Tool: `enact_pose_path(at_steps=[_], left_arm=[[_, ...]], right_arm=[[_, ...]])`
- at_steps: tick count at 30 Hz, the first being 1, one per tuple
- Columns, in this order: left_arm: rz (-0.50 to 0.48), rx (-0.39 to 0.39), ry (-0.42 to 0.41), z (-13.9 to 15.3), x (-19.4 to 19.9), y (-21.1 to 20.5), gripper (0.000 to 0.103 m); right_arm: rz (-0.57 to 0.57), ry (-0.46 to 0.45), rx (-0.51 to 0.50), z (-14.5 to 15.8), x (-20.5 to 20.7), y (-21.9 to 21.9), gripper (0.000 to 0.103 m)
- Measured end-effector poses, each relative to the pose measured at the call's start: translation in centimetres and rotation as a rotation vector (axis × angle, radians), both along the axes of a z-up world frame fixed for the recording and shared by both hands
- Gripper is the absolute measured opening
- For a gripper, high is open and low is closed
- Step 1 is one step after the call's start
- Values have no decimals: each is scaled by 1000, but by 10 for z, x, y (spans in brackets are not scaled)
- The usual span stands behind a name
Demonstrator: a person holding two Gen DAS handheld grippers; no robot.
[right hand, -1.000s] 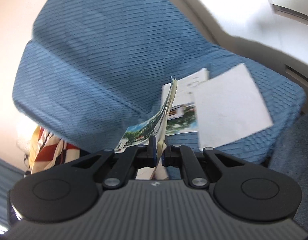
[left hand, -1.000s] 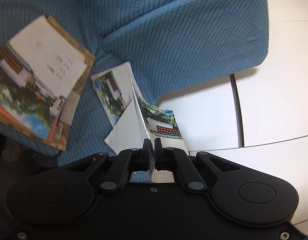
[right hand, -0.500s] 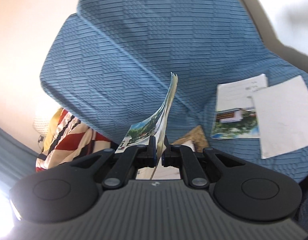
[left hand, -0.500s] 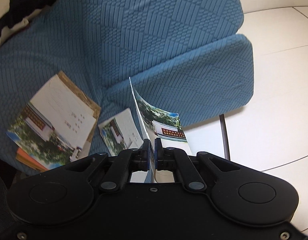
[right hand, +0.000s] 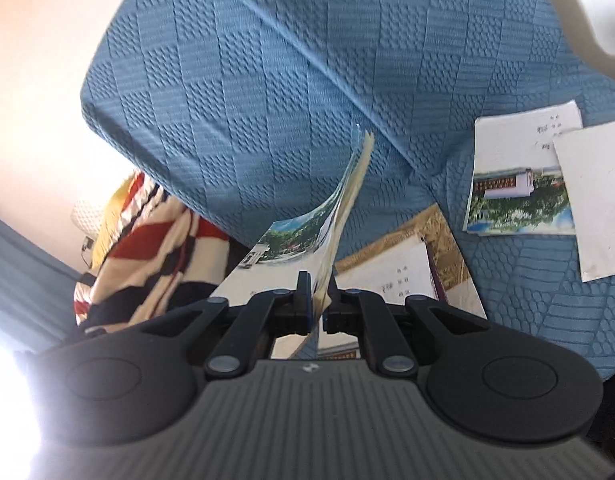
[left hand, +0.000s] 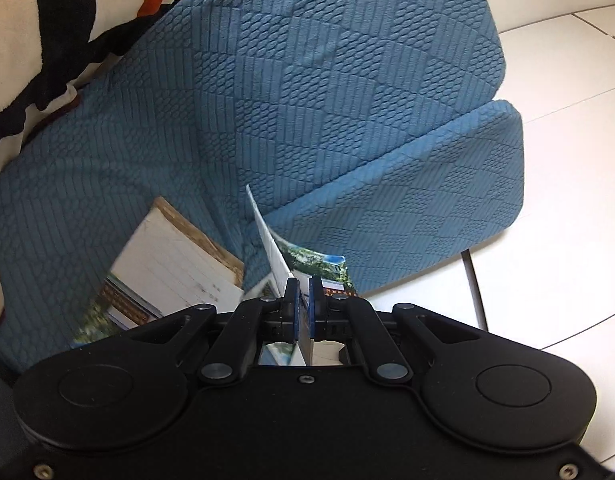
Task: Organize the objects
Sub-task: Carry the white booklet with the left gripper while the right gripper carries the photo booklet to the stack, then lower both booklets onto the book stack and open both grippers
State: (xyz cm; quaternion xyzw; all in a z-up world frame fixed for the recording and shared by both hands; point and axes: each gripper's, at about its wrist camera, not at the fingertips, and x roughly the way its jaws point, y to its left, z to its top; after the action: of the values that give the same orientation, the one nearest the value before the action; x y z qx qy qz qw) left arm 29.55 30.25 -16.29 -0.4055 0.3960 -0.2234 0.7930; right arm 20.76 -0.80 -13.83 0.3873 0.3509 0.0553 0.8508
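Left gripper (left hand: pixel 303 296) – clenched on thin glossy photo card (left hand: pixel 273 240) | right gripper (right hand: pixel 316 300) – clenched on curled photo-card bundle (right hand: pixel 339 216) | both above blue quilted sofa cushion (left hand: pixel 307 100).

Booklets (right hand: pixel 519 196) on sofa seat (right hand: pixel 547 312)

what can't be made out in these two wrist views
- Left view: the booklet on the sofa is cut off below by the left gripper; its print is blurred.
- Left view: the held card is edge-on, its faces mostly unseen.
- Right view: the held booklet's text is blurred.
- Right view: the white sheet runs off the right edge.
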Motion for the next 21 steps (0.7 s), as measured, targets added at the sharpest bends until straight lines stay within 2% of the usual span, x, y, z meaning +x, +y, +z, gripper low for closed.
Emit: enact_pose_path(at_steps=[4,9,13,21], left_arm=[[9,14,13,-33,6,4,3],[26,28,69,-67,14,9,3],[39,38,94,-80,15,17,3],[51,95,123,-89,8,23,3]], right_arm=[[1,23,-30,-23,6,9,8],[-11,50,-84,-49,10,19,8],[-1,80,-94,-65,12,29,8],[36,144,-133,-89,14,46,9]])
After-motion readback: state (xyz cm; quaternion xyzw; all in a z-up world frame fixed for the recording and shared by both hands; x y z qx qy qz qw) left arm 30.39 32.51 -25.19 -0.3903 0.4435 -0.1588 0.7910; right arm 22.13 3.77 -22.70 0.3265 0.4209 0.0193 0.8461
